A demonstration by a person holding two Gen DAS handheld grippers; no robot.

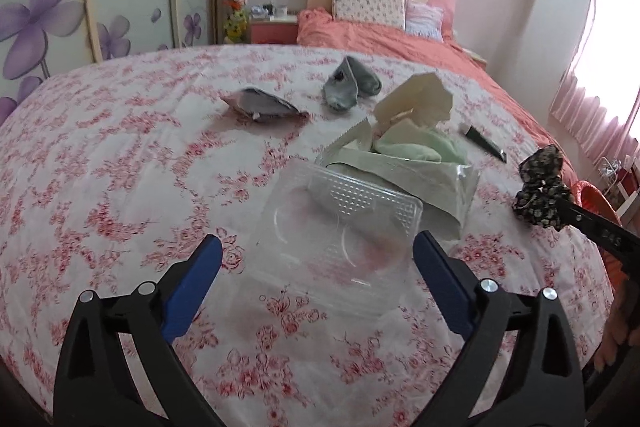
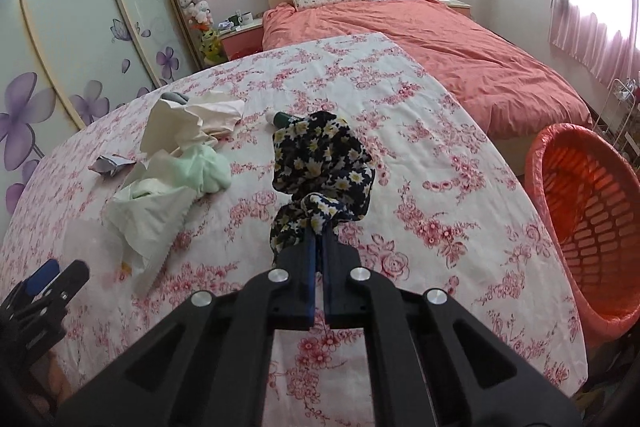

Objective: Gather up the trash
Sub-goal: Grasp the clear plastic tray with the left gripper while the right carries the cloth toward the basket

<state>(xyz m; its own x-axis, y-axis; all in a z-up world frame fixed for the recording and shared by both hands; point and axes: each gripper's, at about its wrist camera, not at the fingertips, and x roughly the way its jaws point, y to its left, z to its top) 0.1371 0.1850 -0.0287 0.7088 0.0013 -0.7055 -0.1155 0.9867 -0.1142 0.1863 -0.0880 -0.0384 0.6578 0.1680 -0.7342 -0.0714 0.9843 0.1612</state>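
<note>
A clear plastic clamshell box lies on the floral sheet. My left gripper is open, its blue pads on either side of the box's near end, not pressing it. My right gripper is shut on a dark cloth with yellow flowers, which hangs bunched at its tips just above the sheet. In the left wrist view the same flowered cloth shows at the right edge. Crumpled cream paper, a pale green cloth and a white bag are heaped behind the box.
A silver foil wrapper, grey socks and a dark green tube lie farther back on the sheet. An orange slatted basket stands on the floor to the right. A bed with a coral duvet lies beyond.
</note>
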